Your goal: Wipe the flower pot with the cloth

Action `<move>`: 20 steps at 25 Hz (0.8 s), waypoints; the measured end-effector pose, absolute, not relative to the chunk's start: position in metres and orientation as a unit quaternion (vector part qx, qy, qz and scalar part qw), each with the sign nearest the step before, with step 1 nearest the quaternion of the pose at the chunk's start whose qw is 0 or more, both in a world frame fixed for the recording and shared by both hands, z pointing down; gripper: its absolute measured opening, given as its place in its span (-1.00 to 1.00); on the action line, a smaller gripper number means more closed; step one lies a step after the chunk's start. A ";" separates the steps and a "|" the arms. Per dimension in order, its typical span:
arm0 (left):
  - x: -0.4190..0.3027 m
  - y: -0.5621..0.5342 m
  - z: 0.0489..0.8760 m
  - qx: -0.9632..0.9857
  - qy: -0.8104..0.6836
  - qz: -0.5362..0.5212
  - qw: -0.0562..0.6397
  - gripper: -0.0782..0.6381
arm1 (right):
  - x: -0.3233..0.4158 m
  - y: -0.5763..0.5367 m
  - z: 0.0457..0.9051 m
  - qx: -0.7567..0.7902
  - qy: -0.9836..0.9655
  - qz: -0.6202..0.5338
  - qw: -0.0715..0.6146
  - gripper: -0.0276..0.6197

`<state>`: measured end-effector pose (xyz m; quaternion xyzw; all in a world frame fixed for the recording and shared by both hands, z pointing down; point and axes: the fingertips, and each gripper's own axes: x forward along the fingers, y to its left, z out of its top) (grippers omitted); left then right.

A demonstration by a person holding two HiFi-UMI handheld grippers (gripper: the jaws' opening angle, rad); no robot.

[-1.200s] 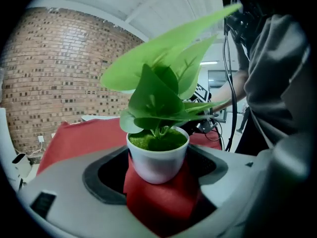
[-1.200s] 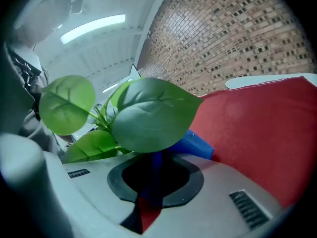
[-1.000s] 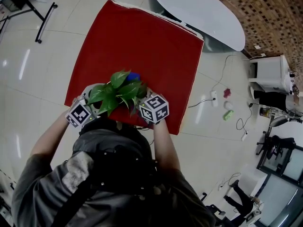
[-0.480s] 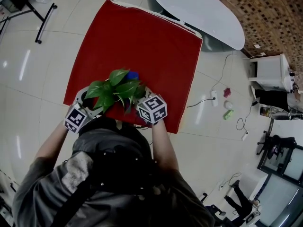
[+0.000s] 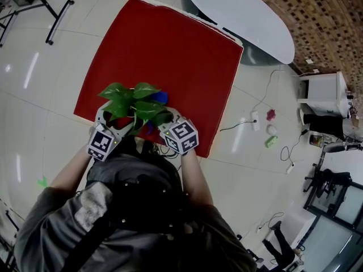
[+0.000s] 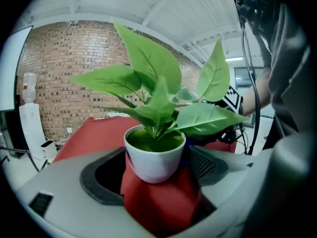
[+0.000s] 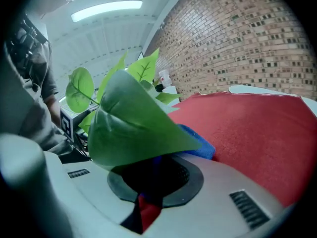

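Note:
A small white flower pot (image 6: 154, 158) with a green leafy plant (image 5: 135, 103) sits between the jaws of my left gripper (image 6: 156, 175), which is shut on its sides above the red cloth-covered table (image 5: 170, 50). In the head view the left gripper (image 5: 110, 126) reaches in from the near left. My right gripper (image 5: 164, 123) comes in from the near right, shut on a blue cloth (image 7: 197, 142) that lies against the plant's far side. The blue cloth (image 5: 160, 97) peeks out beside the leaves. A big leaf (image 7: 133, 123) hides most of the right gripper's (image 7: 151, 175) jaws.
The red table's near edge (image 5: 142, 143) runs just under both grippers, with white tiled floor (image 5: 39, 67) around it. A white oval table (image 5: 238, 16) stands beyond the far right corner. Cables and small items (image 5: 271, 129) lie on the floor to the right.
The plant's leaves have swung round to the left. Both grippers and the pot have shifted slightly toward the table's near edge.

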<state>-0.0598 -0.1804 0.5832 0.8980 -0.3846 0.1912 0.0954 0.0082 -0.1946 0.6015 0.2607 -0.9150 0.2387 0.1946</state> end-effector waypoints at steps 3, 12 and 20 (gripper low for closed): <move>-0.053 -0.187 0.586 0.890 -0.406 0.192 0.081 0.37 | 0.011 -0.186 0.602 0.257 -0.916 0.239 0.193 -0.73; -0.047 -0.186 0.586 0.903 -0.380 0.188 0.067 0.38 | 0.027 -0.187 0.592 0.277 -0.915 0.229 0.184 -0.73; -0.047 -0.192 0.586 0.925 -0.323 0.190 0.058 0.38 | 0.025 -0.228 0.564 0.276 -0.925 0.200 0.166 -0.73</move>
